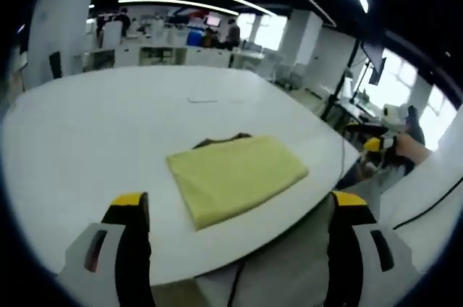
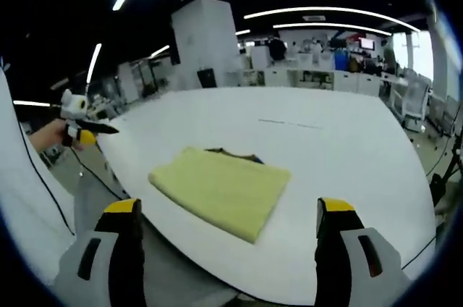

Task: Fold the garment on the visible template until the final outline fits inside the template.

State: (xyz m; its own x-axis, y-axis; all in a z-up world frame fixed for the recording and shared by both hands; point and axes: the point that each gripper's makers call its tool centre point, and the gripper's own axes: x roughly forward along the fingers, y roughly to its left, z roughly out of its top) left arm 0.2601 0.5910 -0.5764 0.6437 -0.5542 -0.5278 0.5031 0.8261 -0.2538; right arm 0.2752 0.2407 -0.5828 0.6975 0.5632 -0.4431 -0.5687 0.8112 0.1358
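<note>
While the big white table [image 1: 87, 140] took up most of both views, the thing that mattered was the yellow garment [image 1: 235, 177] lying folded into a neat rectangle near the table's front edge. A dark bit, maybe the template [image 1: 224, 139] or a darker layer, peeked out along its far edge; I honestly couldn't tell which, it was too small. Farther back sat an open office with desks and a few people.

Space-wise, in the left gripper view the garment sat at about 12 o'clock from the left gripper [image 1: 235, 213], leaning a touch toward 1, with its long axis running from roughly 10 to 4 o'clock. In the right gripper view it lay at about 11 o'clock from the right gripper [image 2: 230, 220], long axis roughly 10 to 4 as well. Both grippers were off the table's front edge, clear of the cloth, and neither looked obviously nearer.

Both sets of jaws were spread wide and carried nothing. The other gripper poked in at 3 o'clock of the left view and 9 o'clock of the right view.

My read: the fold looked basically finished, so the next call was just checking the outline against the template.
</note>
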